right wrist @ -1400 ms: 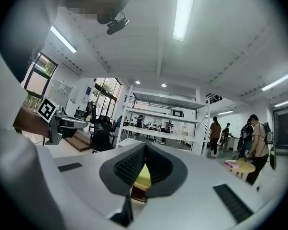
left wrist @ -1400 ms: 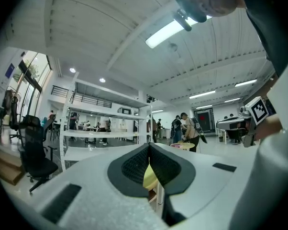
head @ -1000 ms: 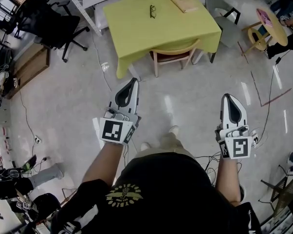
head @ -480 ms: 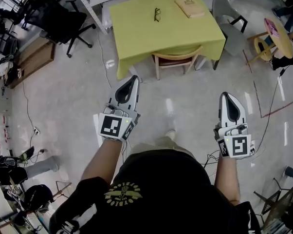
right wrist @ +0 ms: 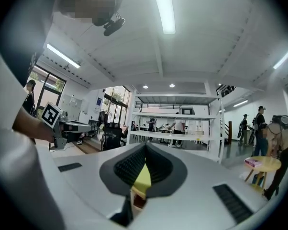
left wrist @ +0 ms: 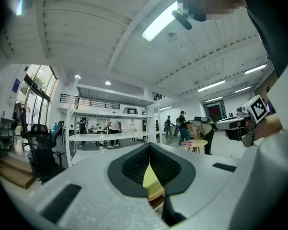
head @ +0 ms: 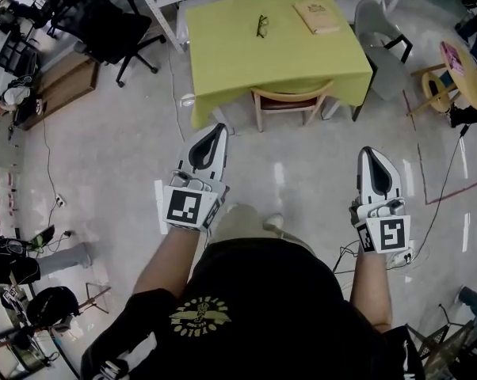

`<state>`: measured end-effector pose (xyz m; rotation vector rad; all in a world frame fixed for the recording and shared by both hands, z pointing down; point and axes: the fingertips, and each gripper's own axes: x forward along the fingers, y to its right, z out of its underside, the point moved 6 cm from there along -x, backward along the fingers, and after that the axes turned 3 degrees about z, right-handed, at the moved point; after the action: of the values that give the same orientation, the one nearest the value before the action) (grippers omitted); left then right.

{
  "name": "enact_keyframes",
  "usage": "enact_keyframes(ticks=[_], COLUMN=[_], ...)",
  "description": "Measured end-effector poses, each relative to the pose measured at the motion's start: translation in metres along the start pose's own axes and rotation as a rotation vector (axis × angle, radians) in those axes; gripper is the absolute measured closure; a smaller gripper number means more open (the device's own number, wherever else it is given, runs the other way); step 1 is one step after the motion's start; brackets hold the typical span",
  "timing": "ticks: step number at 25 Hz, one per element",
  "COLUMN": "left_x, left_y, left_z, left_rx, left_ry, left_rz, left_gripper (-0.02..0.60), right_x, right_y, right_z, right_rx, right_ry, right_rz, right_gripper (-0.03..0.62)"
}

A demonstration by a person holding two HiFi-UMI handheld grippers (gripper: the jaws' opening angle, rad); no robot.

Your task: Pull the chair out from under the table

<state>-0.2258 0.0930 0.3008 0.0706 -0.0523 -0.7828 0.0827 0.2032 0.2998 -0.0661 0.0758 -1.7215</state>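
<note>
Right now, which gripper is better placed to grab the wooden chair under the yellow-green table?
Probably left: the left gripper looks nearer the wooden chair than the right gripper; both are shut, empty.

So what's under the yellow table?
A wooden chair: its backrest and rear legs show at the near edge of the table. Its seat front and front legs are hidden beneath it.

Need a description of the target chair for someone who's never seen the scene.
Find the table with the yellow-green cloth at top centre of the head view. The chair is pushed in under its near edge, only its curved wooden backrest and legs showing. Unlike the black office chair at left and the grey chair at the table's right corner, it is wooden.
</note>
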Motion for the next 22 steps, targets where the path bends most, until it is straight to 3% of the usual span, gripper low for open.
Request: enact_keyframes(ticks=[4,14,22], left_x=[0.002,0.020,0.038], left_y=[-0.002,0.005,-0.007], left_z=[0.006,-0.001,0.011], left_rx=[-0.029,0.005,-0.008], left_ry=[-0.013,-0.009,-0.036], left_rz=[-0.024,0.033,0.046], left_gripper=[0.572,0.572,0.572], right_x=[-0.002,-0.011,0.014], right_y=[0.003,0.022,0.027], right_z=[0.005,0.010,0.022], right_rx=[0.010,0.034,0.048], right_ry=[-0.006,-0.015,-0.051], right_rz=[0.007,0.063,0.052], right_gripper=[0.585,0.585,0.585])
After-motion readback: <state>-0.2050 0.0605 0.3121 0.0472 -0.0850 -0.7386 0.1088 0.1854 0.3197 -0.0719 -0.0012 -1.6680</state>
